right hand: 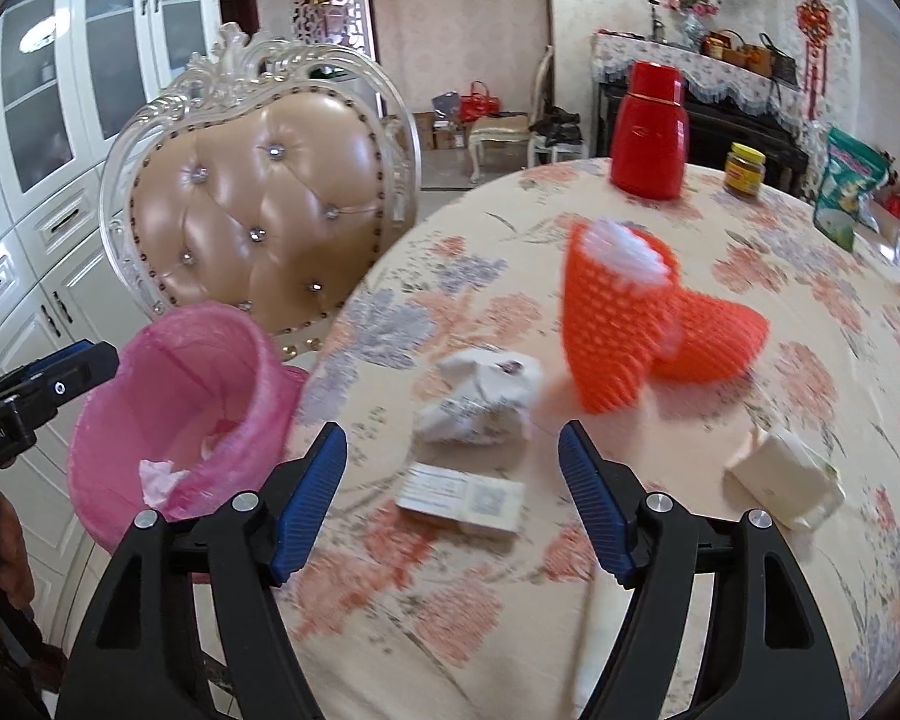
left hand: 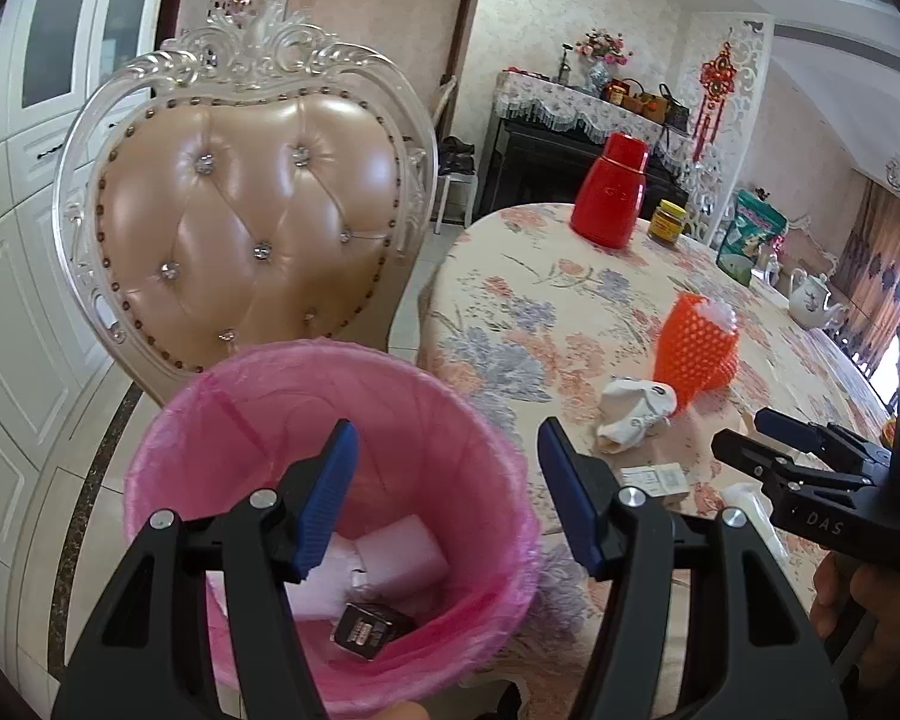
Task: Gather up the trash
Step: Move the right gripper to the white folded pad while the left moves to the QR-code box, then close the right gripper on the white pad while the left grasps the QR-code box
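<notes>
Four pieces of trash lie on the table (right hand: 750,570) ahead of your right gripper (right hand: 450,498): a crumpled paper (right hand: 480,399) at twelve o'clock, a flat box (right hand: 459,501) between its spread, empty fingers, an orange foam net (right hand: 624,318) at one, and what looks like a white carton (right hand: 786,483) at three. Your left gripper (left hand: 444,492), also spread and empty, hangs over the pink-lined bin (left hand: 222,414), kept against the table's edge for short drops. Open cloth surrounds the box; the chair (left hand: 240,228) crowds the bin at twelve.

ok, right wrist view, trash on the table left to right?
pink-lined bin off the table edge → flat small box → orange foam net → white carton. Crumpled paper overlaps the box's span, so skipped.
</notes>
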A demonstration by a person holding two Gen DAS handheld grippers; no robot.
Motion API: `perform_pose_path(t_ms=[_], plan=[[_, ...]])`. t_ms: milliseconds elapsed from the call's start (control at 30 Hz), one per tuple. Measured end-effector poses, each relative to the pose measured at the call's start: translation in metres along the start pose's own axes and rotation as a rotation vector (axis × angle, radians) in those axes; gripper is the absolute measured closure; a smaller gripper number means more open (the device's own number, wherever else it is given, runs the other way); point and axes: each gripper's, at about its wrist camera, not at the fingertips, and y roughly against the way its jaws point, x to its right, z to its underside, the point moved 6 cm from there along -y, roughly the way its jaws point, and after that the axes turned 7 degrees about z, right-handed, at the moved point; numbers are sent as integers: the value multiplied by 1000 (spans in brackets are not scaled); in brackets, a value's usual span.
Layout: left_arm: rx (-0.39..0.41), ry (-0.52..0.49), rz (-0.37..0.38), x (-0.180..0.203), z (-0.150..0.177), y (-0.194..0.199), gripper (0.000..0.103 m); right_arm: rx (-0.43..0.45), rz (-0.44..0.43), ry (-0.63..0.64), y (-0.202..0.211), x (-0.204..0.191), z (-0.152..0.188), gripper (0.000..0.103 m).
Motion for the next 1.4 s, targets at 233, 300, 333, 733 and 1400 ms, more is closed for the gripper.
perform_pose_path(t_ms=[233,300,333,733,1400], plan=[[-13,-27,28,23,2,-10,43,-18,43,-39,3,35,18,32],[-16,-34,37,30,2,-13,43,-28,54,-54,2,46,25,32],[-19,-38,41,34,3,-15,42,-34,59,-59,1,49,27,32],[-53,-81,98,75,12,-38,40,-105,89,-90,-10,77,64,32],[-107,-121,139,113,22,-66,40,-222,102,-58,-31,84,95,50]])
